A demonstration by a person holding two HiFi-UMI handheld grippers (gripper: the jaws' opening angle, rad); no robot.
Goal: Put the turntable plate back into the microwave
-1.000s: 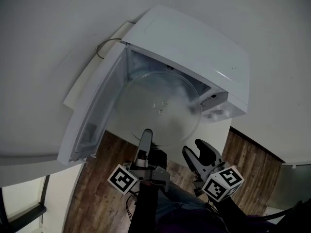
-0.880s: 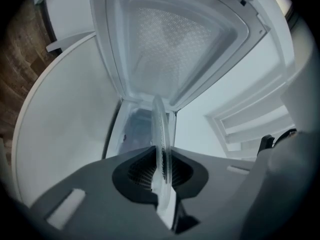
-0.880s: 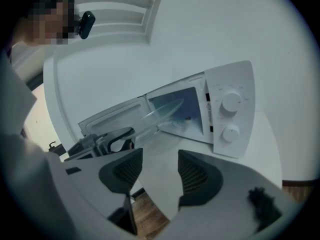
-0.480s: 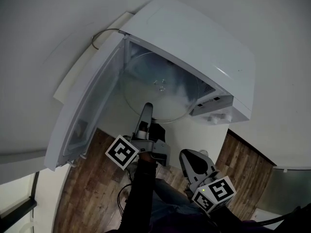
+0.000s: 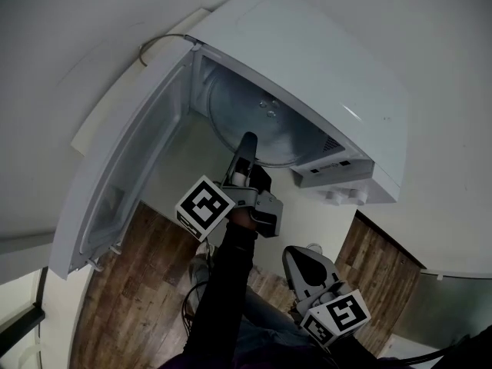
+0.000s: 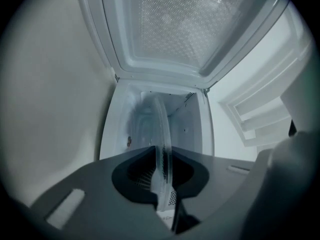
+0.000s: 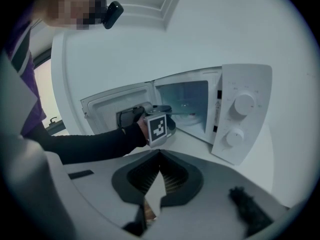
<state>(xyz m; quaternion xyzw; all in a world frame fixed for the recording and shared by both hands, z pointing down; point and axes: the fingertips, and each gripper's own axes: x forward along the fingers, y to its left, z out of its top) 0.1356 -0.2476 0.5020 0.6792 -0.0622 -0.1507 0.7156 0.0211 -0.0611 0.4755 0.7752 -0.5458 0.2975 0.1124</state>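
Left hand-held gripper (image 5: 247,143): clenched on the near rim of the turntable plate (image 5: 257,118), jaws reaching to the mouth of the microwave (image 5: 323,60). Seen along its own jaws (image 6: 162,176): both pads pressed against the clear glass edge (image 6: 162,134), disc edge-on, running straight ahead into the white cavity. Most of the plate already within the cavity, only the near rim out at the jaws; resting on the cavity floor or held clear of it, cannot tell. Door (image 5: 127,175) swung wide open on this hand-held gripper's left side. Dark sleeve (image 5: 227,290) behind the marker cube.

Right hand-held gripper (image 5: 298,258): well back from the left one and off to its right, nearer the person, apart from the microwave, above the wooden floor (image 5: 146,283). Jaws (image 7: 159,176) closed together, nothing between them. Ahead of it: the left hand-held gripper (image 7: 159,126) with its marker cube, at the front of the open cavity, just above the white surface (image 7: 200,146). Further right of that: the microwave's control panel with two round knobs (image 7: 243,104), one above the other.
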